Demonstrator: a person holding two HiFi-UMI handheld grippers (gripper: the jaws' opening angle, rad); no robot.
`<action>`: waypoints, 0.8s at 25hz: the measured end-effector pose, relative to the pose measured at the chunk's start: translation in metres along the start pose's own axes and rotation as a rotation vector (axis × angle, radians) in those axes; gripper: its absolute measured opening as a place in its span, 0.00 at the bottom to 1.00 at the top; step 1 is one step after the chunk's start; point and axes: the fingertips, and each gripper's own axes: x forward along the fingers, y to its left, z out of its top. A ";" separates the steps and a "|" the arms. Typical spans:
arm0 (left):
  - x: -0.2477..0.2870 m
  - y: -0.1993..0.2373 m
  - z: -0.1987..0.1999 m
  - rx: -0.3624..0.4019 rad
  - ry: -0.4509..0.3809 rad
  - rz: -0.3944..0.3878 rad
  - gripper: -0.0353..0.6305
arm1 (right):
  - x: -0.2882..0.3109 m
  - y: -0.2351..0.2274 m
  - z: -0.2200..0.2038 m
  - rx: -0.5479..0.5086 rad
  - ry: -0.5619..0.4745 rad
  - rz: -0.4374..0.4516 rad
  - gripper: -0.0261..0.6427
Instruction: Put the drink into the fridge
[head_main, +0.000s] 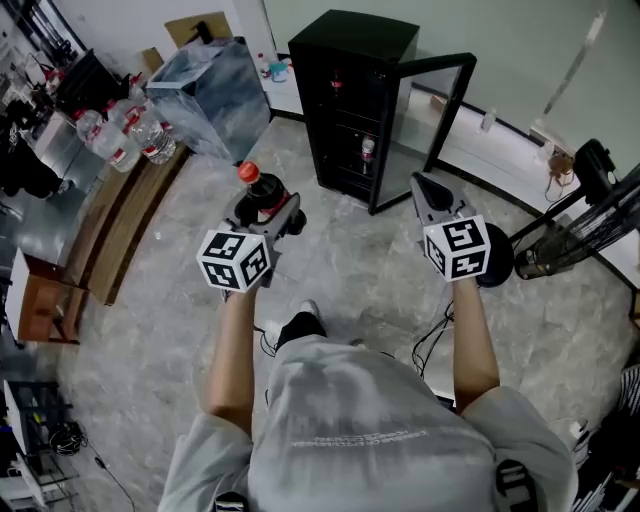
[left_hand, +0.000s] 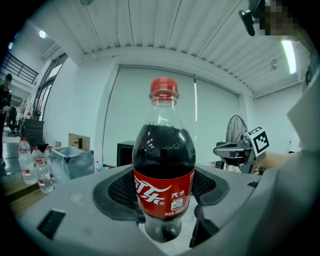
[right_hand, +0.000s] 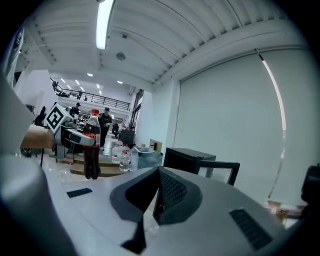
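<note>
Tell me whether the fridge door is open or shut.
Open. The glass door stands angled out from the black fridge, leaving a bottle inside exposed to the head view.

Cola bottle (head_main: 249, 174): the head view shows only the red cap and dark shoulder; the body is hidden between the jaws of the left gripper (head_main: 266, 208).
Fridge (head_main: 345, 95): shelf contents too small to identify, save one small bottle (head_main: 367, 151), label unreadable. In the left gripper view the fridge is largely hidden behind the cola bottle.
Distant people (right_hand: 106, 120), right gripper view: too small to detail.
</note>
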 end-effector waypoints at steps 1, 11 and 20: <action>0.005 0.001 0.000 0.002 0.000 0.002 0.50 | 0.004 -0.004 0.001 -0.006 0.000 0.002 0.04; 0.090 0.053 0.009 0.045 0.005 -0.051 0.50 | 0.086 -0.040 0.009 -0.007 -0.005 -0.022 0.04; 0.195 0.154 0.032 0.081 0.034 -0.151 0.50 | 0.207 -0.085 0.030 0.117 -0.012 -0.129 0.04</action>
